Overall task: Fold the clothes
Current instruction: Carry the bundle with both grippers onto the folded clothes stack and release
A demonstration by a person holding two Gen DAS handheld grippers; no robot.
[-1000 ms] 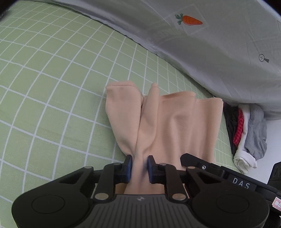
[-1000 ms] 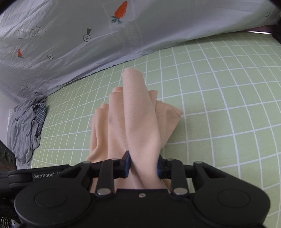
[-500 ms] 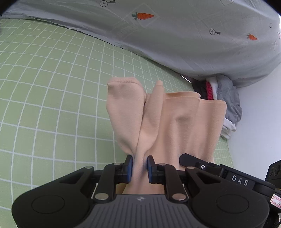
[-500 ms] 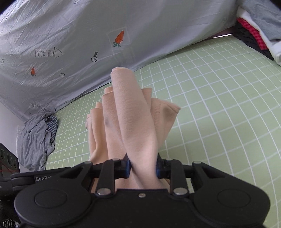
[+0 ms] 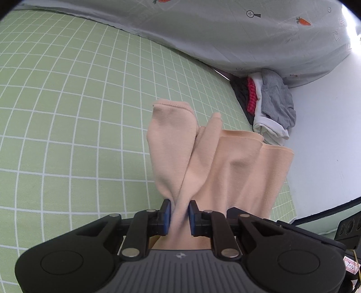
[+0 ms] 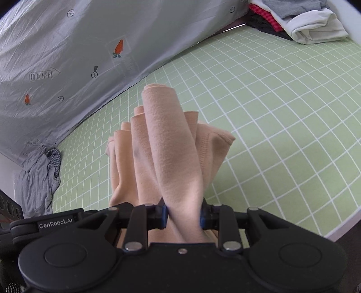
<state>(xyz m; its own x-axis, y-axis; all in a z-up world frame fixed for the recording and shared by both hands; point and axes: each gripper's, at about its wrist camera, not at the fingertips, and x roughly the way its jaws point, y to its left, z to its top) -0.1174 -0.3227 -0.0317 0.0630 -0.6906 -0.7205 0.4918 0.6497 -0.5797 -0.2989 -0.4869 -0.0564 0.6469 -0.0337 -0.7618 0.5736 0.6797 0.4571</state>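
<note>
A peach garment (image 5: 216, 162) hangs bunched between both grippers above a green checked sheet (image 5: 67, 112). My left gripper (image 5: 179, 216) is shut on one gathered edge of it. My right gripper (image 6: 183, 215) is shut on another gathered edge of the peach garment (image 6: 167, 146), which drapes forward in folds. The garment's lower end is lifted off the sheet. The other gripper's black body shows at the lower right of the left wrist view (image 5: 293, 227) and at the lower left of the right wrist view (image 6: 45, 223).
A grey carrot-print cover (image 5: 248, 33) lies along the far side of the sheet. A pile of grey, white, red and black clothes (image 5: 268, 108) sits at one corner, also in the right wrist view (image 6: 300, 20). A grey garment heap (image 6: 38, 180) lies at the left.
Both grippers have swung with the garment toward the corner with the clothes pile, which now shows larger in both views. The grip on the garment is unchanged.
</note>
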